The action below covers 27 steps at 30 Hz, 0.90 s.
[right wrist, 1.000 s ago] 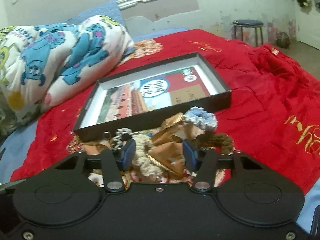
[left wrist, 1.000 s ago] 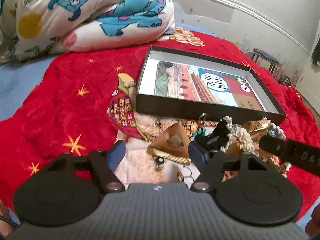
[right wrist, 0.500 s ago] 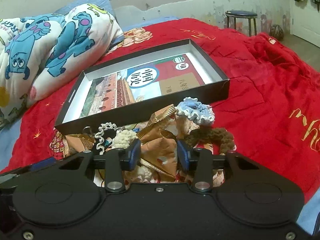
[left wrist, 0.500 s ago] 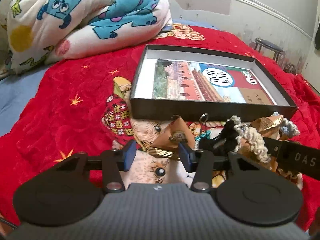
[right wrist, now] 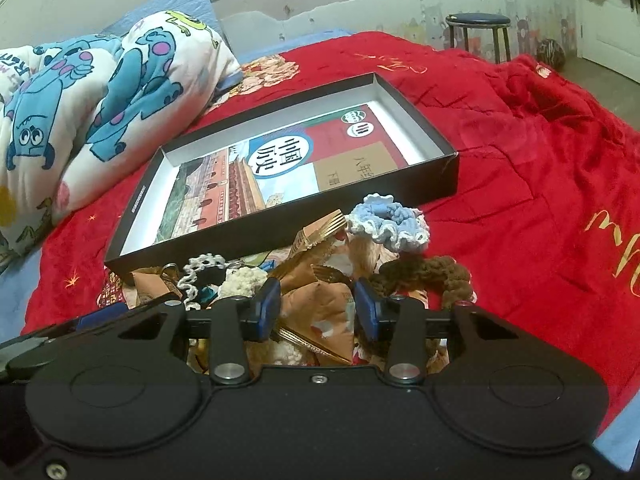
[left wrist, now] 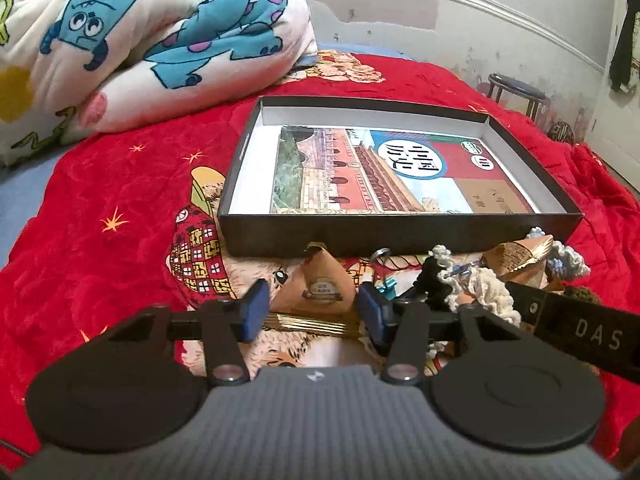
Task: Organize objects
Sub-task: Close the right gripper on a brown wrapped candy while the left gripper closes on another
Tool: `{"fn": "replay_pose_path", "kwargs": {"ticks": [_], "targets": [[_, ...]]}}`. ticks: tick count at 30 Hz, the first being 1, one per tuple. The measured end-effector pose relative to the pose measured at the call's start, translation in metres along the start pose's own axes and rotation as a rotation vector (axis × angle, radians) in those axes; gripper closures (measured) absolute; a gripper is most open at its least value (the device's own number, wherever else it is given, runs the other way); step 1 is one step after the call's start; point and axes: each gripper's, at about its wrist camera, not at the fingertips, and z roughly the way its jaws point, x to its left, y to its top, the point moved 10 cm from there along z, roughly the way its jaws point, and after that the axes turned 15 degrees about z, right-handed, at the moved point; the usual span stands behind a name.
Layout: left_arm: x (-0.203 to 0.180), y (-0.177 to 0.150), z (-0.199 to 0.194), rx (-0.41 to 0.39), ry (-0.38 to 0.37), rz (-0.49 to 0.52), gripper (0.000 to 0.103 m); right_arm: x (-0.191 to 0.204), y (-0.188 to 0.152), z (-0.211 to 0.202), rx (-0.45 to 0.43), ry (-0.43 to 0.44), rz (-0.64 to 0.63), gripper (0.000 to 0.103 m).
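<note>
A pile of small items lies on the red blanket in front of a black shallow box (left wrist: 400, 228) (right wrist: 280, 224) that holds a book. In the left wrist view my left gripper (left wrist: 310, 310) has its blue pads on either side of a brown triangular packet (left wrist: 320, 284) with a gold edge, closing on it. In the right wrist view my right gripper (right wrist: 316, 308) brackets another brown packet (right wrist: 320, 308) in the same way. A blue crocheted scrunchie (right wrist: 384, 220), a brown scrunchie (right wrist: 424, 276) and a cream one (left wrist: 484, 292) lie in the pile.
A folded monster-print quilt (left wrist: 140, 40) sits at the back left of the bed. A stool (right wrist: 478, 28) stands by the far wall. The right gripper's black body (left wrist: 580, 336) crosses the left wrist view at the right.
Both grippers have narrowed around their brown packets and risen slightly, so the box sits lower in each view.
</note>
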Motion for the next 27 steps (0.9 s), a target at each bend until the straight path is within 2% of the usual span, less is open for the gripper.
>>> {"fn": "replay_pose_path", "kwargs": {"ticks": [2,5,9,11,14,17,23,27], "targets": [[-0.002,0.000,0.000,-0.003,0.006,0.012,0.059,0.000,0.000,0.000,0.002,-0.001,-0.001,0.063],[-0.004,0.000,-0.001,-0.005,0.005,0.021,0.063,0.000,0.000,0.001,0.004,0.000,0.003,0.063],[-0.002,-0.003,-0.001,-0.012,0.002,-0.008,0.061,0.000,-0.002,0.004,0.017,-0.012,-0.005,0.063],[0.000,-0.004,0.000,-0.014,0.008,-0.021,0.050,0.001,-0.003,0.004,0.019,-0.017,-0.011,0.063],[0.002,-0.007,0.002,-0.016,0.021,-0.024,0.046,0.001,-0.003,0.004,0.020,-0.019,-0.014,0.063],[-0.001,-0.010,0.005,-0.012,0.029,0.001,0.047,-0.001,-0.003,0.005,0.028,-0.015,-0.004,0.063],[-0.004,-0.011,0.004,-0.015,0.036,0.017,0.057,-0.001,-0.003,0.007,0.047,-0.014,0.007,0.063],[-0.007,-0.010,0.001,-0.023,0.045,0.039,0.061,-0.003,-0.002,0.007,0.055,-0.008,0.028,0.064]]}}
